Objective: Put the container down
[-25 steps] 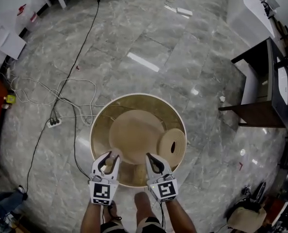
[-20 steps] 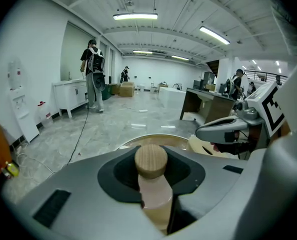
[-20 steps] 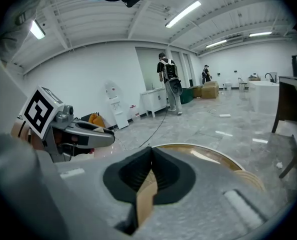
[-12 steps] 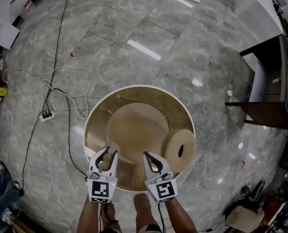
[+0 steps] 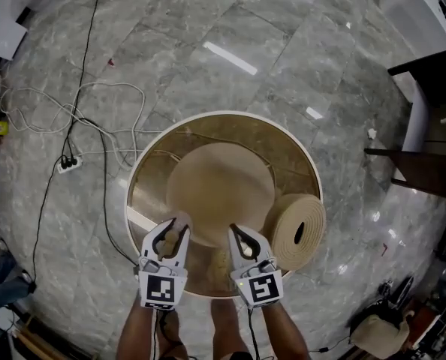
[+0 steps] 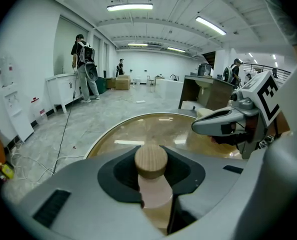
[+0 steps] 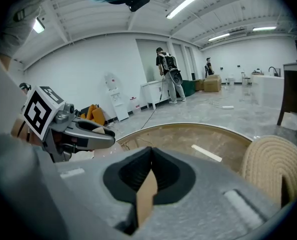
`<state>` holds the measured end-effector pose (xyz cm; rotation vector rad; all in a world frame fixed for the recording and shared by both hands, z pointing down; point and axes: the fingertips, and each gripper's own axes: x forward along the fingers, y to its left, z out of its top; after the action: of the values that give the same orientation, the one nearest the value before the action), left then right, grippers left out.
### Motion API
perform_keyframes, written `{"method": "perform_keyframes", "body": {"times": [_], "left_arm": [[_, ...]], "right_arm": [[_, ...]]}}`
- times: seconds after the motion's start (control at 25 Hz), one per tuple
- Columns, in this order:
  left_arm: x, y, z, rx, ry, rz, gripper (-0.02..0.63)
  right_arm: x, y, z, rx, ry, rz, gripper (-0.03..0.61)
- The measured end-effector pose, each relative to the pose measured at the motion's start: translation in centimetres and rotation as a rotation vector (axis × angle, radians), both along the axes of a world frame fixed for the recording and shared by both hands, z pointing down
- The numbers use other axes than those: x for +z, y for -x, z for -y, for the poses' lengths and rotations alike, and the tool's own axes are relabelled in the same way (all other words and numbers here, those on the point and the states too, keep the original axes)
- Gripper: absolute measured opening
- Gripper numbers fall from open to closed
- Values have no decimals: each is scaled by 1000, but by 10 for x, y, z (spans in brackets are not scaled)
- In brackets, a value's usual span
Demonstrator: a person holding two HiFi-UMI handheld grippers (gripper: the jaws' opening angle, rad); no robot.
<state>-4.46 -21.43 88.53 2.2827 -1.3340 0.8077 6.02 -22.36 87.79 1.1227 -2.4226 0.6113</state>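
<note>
A big round container point(image 5: 144, 175) with a white rim, golden see-through wall and tan bottom fills the middle of the head view. A woven rope roll point(image 5: 296, 231) sits at its right side. My left gripper point(image 5: 172, 235) is shut on a pale wooden knob point(image 6: 151, 160) at the container's near edge. My right gripper point(image 5: 242, 240) is shut on a thin tan strip point(image 7: 146, 196) of the near edge. Both grippers are side by side, a hand's width apart. The right gripper view shows the rope roll point(image 7: 276, 166) close by.
Grey marble floor lies all around. White cables and a power strip point(image 5: 67, 162) trail at the left. A dark desk point(image 5: 426, 172) stands at the right. The person's feet point(image 5: 223, 313) are just below the container. People stand far off by white cabinets point(image 6: 83, 59).
The container looks larger and has shifted up in the head view, with the rope roll further right. Both grippers keep their hold on the near edge.
</note>
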Motion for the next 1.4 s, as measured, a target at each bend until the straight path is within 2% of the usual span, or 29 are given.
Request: {"method": "perform_keyframes", "body": {"times": [0.24, 0.36, 0.52, 0.84, 0.96, 1.04, 1.28, 1.4], "left_arm": [[20, -1, -2, -58, 17, -10, 123], [30, -1, -3, -21, 2, 19, 123], [38, -6, -4, -69, 18, -4, 124], [40, -12, -6, -2, -29, 54, 126], [38, -14, -7, -80, 6, 17, 126], [39, -14, -6, -101, 9, 7, 127], [41, -14, -7, -65, -10, 21, 134], [41, -16, -8, -21, -1, 4, 237]], "right_arm": [[19, 0, -11, -14, 14, -2, 0], [26, -3, -13, -15, 22, -5, 0], [34, -8, -14, -7, 22, -6, 0], [35, -15, -21, 0, 29, 1, 0], [34, -20, -23, 6, 35, 3, 0], [34, -22, -23, 7, 32, 6, 0], [32, -25, -27, 18, 31, 13, 0], [27, -25, -28, 17, 25, 15, 0]]}}
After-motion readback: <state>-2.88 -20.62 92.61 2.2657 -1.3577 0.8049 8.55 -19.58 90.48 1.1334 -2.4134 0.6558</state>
